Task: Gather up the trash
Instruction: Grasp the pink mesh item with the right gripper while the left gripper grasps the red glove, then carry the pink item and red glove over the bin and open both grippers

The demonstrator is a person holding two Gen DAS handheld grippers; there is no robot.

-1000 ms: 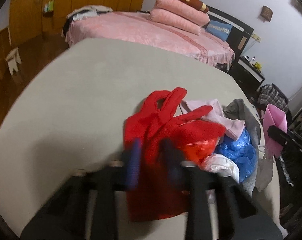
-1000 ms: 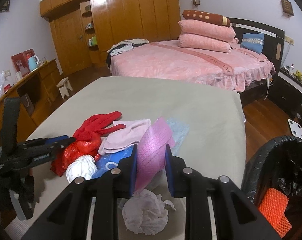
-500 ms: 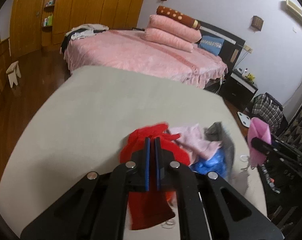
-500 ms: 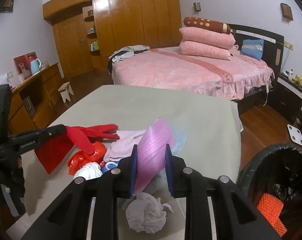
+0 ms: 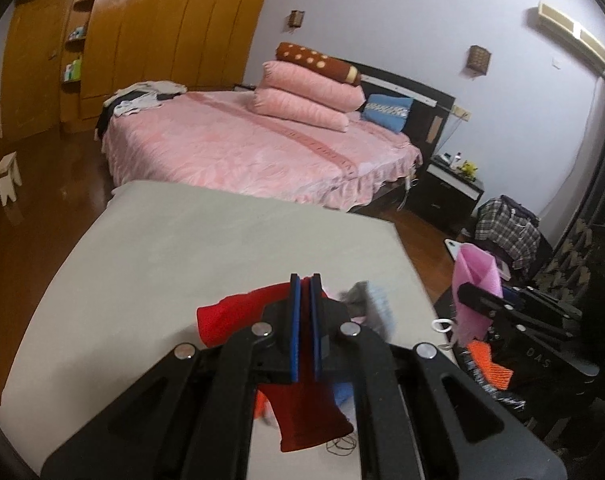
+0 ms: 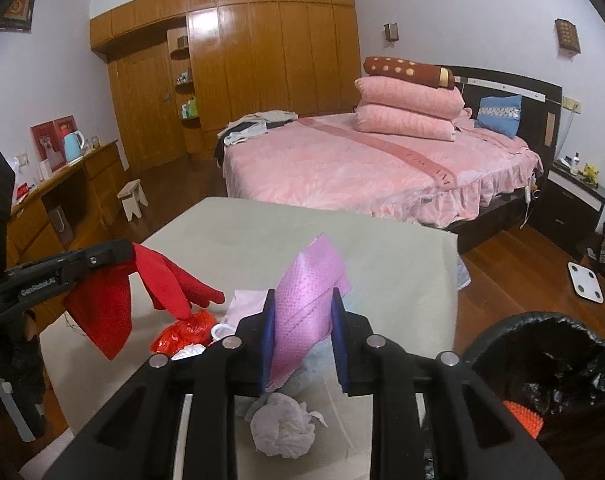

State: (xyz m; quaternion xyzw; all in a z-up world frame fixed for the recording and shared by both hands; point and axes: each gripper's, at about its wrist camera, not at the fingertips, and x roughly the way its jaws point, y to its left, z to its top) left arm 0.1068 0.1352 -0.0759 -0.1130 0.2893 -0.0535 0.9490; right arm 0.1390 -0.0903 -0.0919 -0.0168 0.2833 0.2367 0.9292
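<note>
My left gripper (image 5: pixel 305 286) is shut on a red glove (image 5: pixel 308 416), which hangs lifted above the beige table (image 5: pixel 182 248). The right wrist view shows the red glove (image 6: pixel 110 304) dangling from the left gripper (image 6: pixel 114 254). My right gripper (image 6: pixel 301 300) is shut on a pink mesh bag (image 6: pixel 306 300), held above the pile; it also shows in the left wrist view (image 5: pixel 476 280). On the table lie a red plastic bag (image 6: pixel 184 330), a crumpled white tissue (image 6: pixel 284 428) and a pale pink cloth (image 6: pixel 248 304).
A bin lined with a black bag (image 6: pixel 550 364) stands right of the table, with orange mesh (image 6: pixel 522 418) inside. A pink bed (image 6: pixel 362 168) lies beyond the table. A wooden desk (image 6: pixel 62 200) is at the left, a nightstand (image 6: pixel 574 200) at the right.
My left gripper closed on the red glove and lifted it off the pile. My right gripper rose a little with the pink mesh bag still in it.
</note>
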